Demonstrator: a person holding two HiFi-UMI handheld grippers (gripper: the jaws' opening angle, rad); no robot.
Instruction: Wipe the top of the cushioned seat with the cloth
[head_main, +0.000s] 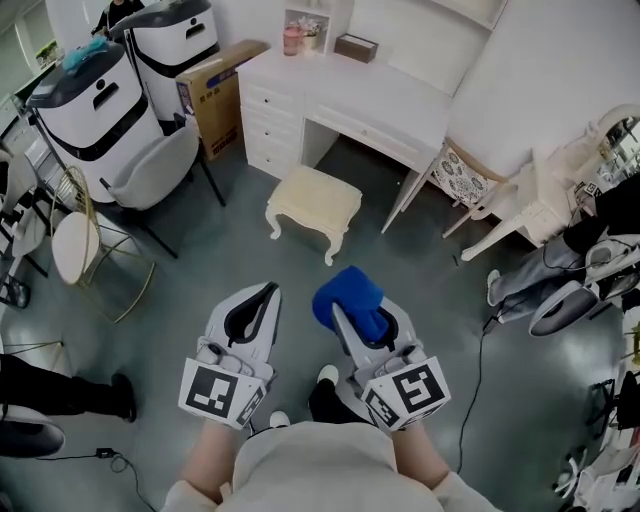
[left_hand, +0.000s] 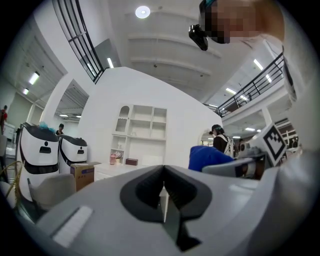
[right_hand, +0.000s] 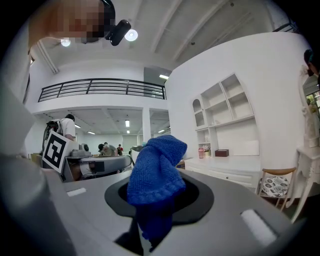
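A cream cushioned seat (head_main: 313, 199) on carved legs stands on the grey floor in front of the white desk. My right gripper (head_main: 352, 309) is shut on a blue knitted cloth (head_main: 347, 295), which bulges up out of the jaws (right_hand: 155, 176). That cloth also shows in the left gripper view (left_hand: 209, 156). My left gripper (head_main: 258, 300) is held beside the right one, shut with nothing in it (left_hand: 163, 192). Both grippers hover well short of the seat, near my body.
A white desk (head_main: 350, 95) with drawers stands behind the seat. A grey chair (head_main: 155, 170) and two white machines (head_main: 95, 100) stand at the left, a cardboard box (head_main: 215, 95) beside them. A white chair (head_main: 525, 205) and a person's legs (head_main: 560, 280) are at the right.
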